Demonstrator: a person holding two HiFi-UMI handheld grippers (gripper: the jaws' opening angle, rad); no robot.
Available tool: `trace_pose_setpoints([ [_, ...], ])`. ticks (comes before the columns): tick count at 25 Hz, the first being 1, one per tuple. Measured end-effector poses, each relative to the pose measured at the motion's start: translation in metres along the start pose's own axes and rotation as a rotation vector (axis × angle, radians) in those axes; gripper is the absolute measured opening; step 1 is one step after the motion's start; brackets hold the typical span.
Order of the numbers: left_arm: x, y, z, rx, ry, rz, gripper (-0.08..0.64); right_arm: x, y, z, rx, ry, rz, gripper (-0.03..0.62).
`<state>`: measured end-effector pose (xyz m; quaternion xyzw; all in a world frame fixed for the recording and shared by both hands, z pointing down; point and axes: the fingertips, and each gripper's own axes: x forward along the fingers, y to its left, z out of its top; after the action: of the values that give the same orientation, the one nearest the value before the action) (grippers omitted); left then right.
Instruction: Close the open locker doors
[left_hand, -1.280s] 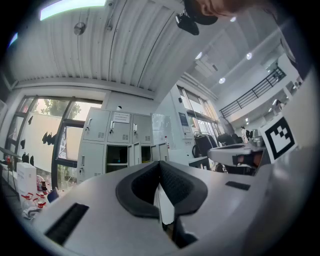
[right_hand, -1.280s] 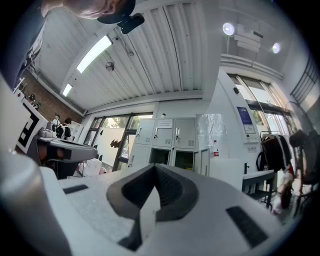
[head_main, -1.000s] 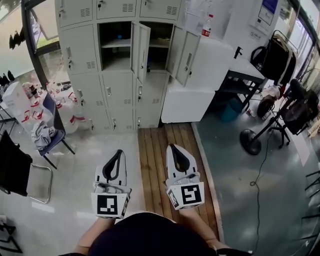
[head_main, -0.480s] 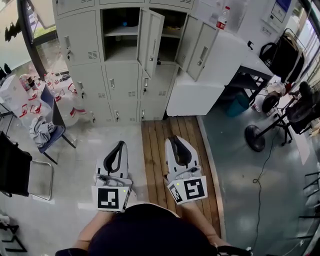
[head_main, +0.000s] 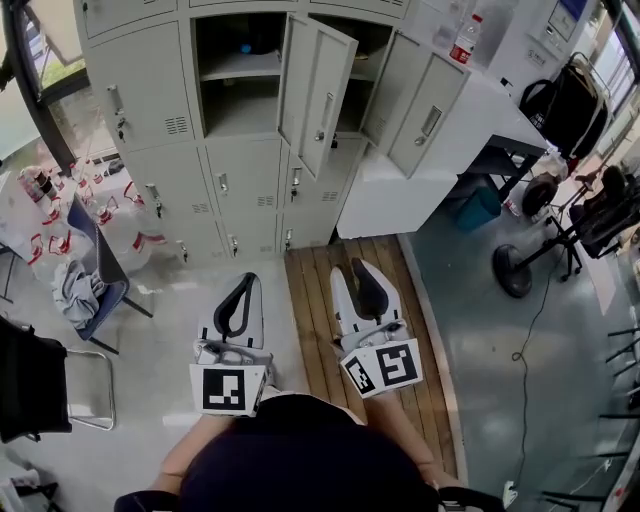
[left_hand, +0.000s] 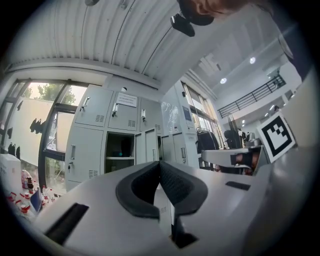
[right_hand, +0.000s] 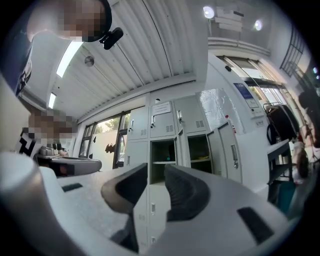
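1. Three doors were seen open in the upper row of the lockers (head_main: 160, 110), well ahead of both grippers: the middle door (head_main: 320, 95) was swung out toward the person, and two right doors (head_main: 428, 113) were angled out side by side.
2. The left gripper (head_main: 242, 278) was held with its jaws pressed together and nothing between them. The right gripper (head_main: 353, 267) had just been opening, and its jaws stood partly apart and empty.
3. No door was touched yet.
4. A door could be sprung back open if it was pushed too lightly for its latch to catch.
5. Smooth metal could be slipped off by a narrow jaw tip.
6. The right doors were judged likely to foul each other if shut in the wrong order, and the bottle (head_main: 466, 38) on the counter (head_main: 400, 200) beside them could be knocked.
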<state>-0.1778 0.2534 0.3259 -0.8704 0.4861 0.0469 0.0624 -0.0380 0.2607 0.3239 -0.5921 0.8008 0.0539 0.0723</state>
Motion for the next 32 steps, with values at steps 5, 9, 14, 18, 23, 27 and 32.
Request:
trace_pose_setpoints([
  [5, 0.042, 0.039, -0.011, 0.007, -0.005, -0.033, 0.003, 0.053, -0.008, -0.012, -0.003, -0.011, -0.04, 0.098],
  [9, 0.064, 0.064, -0.019, -0.001, 0.003, -0.05, 0.002, 0.08, -0.012, -0.021, -0.006, 0.007, -0.069, 0.101],
  [14, 0.082, 0.085, -0.025, -0.028, -0.002, -0.047, 0.002, 0.096, -0.019, -0.032, -0.001, 0.038, -0.084, 0.103],
  [18, 0.096, 0.095, -0.029, -0.039, 0.009, -0.048, 0.002, 0.115, -0.023, -0.033, -0.003, 0.033, -0.073, 0.103],
  [23, 0.122, 0.109, -0.027, -0.029, -0.008, -0.039, 0.002, 0.142, -0.032, -0.032, -0.007, 0.011, -0.05, 0.103],
  [27, 0.15, 0.117, -0.026, -0.033, -0.023, -0.04, 0.002, 0.169, -0.046, -0.033, -0.007, -0.001, -0.038, 0.103],
  [32, 0.194, 0.117, -0.031, -0.042, -0.016, -0.052, 0.002, 0.203, -0.077, -0.034, -0.009, -0.008, -0.03, 0.103],
])
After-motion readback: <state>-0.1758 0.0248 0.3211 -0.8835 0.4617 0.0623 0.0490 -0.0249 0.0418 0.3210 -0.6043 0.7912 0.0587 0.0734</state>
